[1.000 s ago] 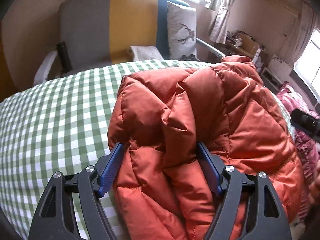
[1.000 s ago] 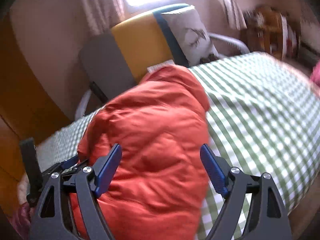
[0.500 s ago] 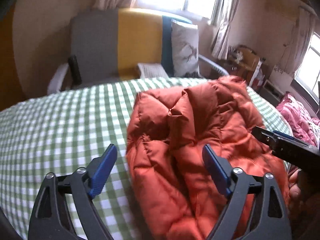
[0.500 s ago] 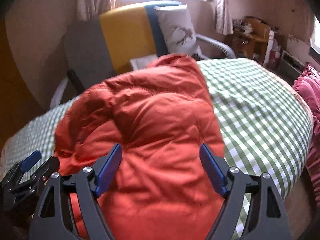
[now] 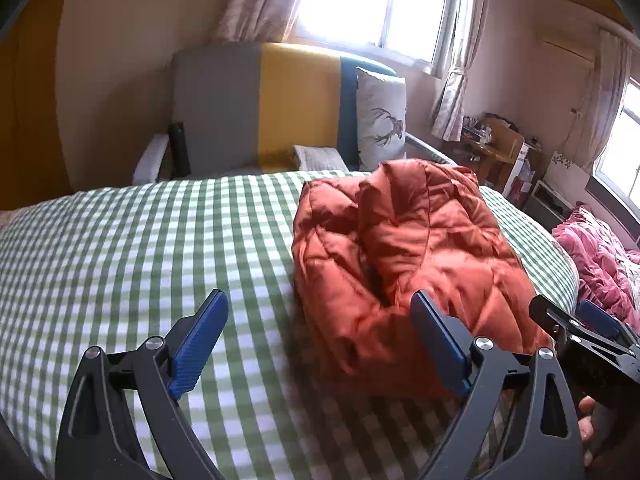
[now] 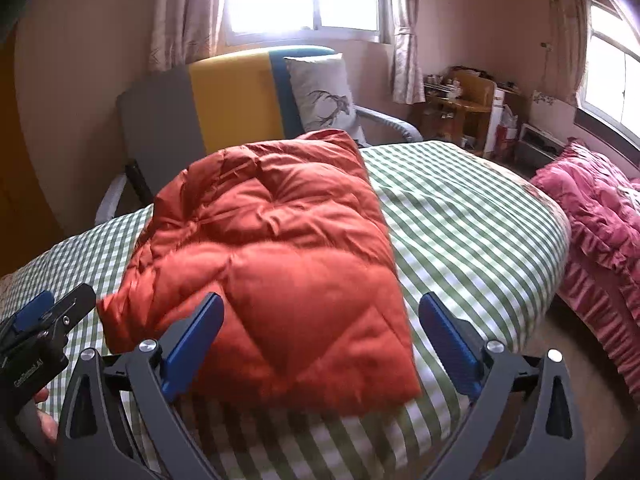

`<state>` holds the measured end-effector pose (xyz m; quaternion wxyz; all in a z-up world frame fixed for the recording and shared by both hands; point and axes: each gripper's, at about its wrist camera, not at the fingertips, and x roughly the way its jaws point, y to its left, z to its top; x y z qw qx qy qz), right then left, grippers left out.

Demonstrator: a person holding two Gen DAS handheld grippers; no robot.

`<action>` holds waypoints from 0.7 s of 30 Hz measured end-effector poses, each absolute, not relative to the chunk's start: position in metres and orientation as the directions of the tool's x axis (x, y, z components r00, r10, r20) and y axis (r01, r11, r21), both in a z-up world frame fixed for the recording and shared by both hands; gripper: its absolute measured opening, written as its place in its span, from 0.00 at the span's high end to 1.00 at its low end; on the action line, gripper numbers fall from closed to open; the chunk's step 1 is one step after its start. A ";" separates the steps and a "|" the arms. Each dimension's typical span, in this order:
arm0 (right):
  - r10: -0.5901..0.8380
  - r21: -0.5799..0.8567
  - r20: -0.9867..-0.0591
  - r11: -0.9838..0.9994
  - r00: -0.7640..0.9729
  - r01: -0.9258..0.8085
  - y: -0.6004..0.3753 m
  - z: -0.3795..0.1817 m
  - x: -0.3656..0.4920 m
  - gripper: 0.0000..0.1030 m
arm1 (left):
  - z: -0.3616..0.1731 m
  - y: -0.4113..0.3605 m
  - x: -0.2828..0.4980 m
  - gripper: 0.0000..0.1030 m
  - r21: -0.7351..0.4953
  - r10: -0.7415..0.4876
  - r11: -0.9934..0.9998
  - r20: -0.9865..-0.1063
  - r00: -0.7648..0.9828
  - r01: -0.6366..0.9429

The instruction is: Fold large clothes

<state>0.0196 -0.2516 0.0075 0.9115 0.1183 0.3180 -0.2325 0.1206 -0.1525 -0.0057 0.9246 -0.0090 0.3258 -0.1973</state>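
An orange quilted down jacket (image 5: 404, 256) lies folded into a puffy bundle on the green-and-white checked bed (image 5: 140, 248). In the left wrist view my left gripper (image 5: 320, 340) is open and empty, held above the bed just short of the bundle's near left edge. In the right wrist view the same jacket (image 6: 276, 268) lies ahead, and my right gripper (image 6: 320, 344) stands open and empty over its near edge. Each gripper shows at the edge of the other's view: the right gripper (image 5: 592, 328) and the left gripper (image 6: 44, 316).
A grey, yellow and blue chair (image 5: 260, 104) with a deer-print cushion (image 5: 380, 116) stands behind the bed. Pink bedding (image 6: 600, 232) lies to the right. A cluttered wooden desk (image 6: 464, 108) sits under the window. A person's hand (image 5: 588, 432) holds the right gripper.
Both grippers have pulled back and up from the jacket. The left gripper's jaws, earlier around a fold of the jacket, now hold nothing. The jacket rests folded on the bed.
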 end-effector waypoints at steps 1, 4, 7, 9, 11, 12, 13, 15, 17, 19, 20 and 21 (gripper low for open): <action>-0.355 0.070 -0.634 0.859 0.688 0.507 -0.255 0.004 0.018 0.03 | -0.007 -0.153 0.116 0.11 -0.144 -0.367 0.923 -0.602 0.709 0.356; -0.373 0.074 -0.636 0.842 0.676 0.534 -0.250 -0.004 0.004 0.03 | -0.010 -0.152 0.104 0.11 -0.140 -0.363 0.925 -0.607 0.707 0.354; -0.389 0.075 -0.637 0.828 0.666 0.555 -0.246 -0.010 -0.002 0.02 | -0.014 -0.150 0.089 0.07 -0.128 -0.358 0.926 -0.599 0.716 0.356; -0.402 0.066 -0.637 0.822 0.658 0.566 -0.242 -0.013 -0.008 0.02 | -0.016 -0.150 0.081 0.05 -0.118 -0.352 0.928 -0.594 0.723 0.354; -0.410 0.059 -0.644 0.815 0.646 0.576 -0.238 -0.015 -0.013 0.02 | -0.017 -0.149 0.075 0.04 -0.111 -0.346 0.930 -0.591 0.729 0.351; -0.418 0.049 -0.646 0.812 0.639 0.581 -0.236 -0.016 -0.016 0.02 | -0.018 -0.148 0.071 0.04 -0.114 -0.347 0.930 -0.589 0.730 0.350; -0.425 0.042 -0.643 0.811 0.637 0.584 -0.234 -0.017 -0.019 0.02 | -0.018 -0.147 0.069 0.04 -0.116 -0.349 0.929 -0.588 0.730 0.350; -0.454 0.018 -0.636 0.800 0.624 0.600 -0.230 -0.018 -0.025 0.02 | -0.019 -0.146 0.063 0.04 -0.104 -0.338 0.933 -0.584 0.738 0.345; -0.463 0.017 -0.637 0.791 0.616 0.612 -0.229 -0.017 -0.028 0.02 | -0.019 -0.147 0.059 0.04 -0.092 -0.333 0.933 -0.580 0.743 0.347; -0.480 0.020 -0.631 0.775 0.609 0.631 -0.229 -0.014 -0.034 0.02 | -0.017 -0.147 0.053 0.04 -0.086 -0.334 0.932 -0.573 0.748 0.351; -0.485 0.022 -0.627 0.772 0.610 0.636 -0.228 -0.012 -0.036 0.02 | -0.016 -0.147 0.051 0.04 -0.083 -0.334 0.932 -0.570 0.751 0.352; -0.491 0.023 -0.621 0.768 0.611 0.640 -0.227 -0.009 -0.039 0.02 | -0.015 -0.146 0.049 0.04 -0.080 -0.334 0.933 -0.562 0.757 0.352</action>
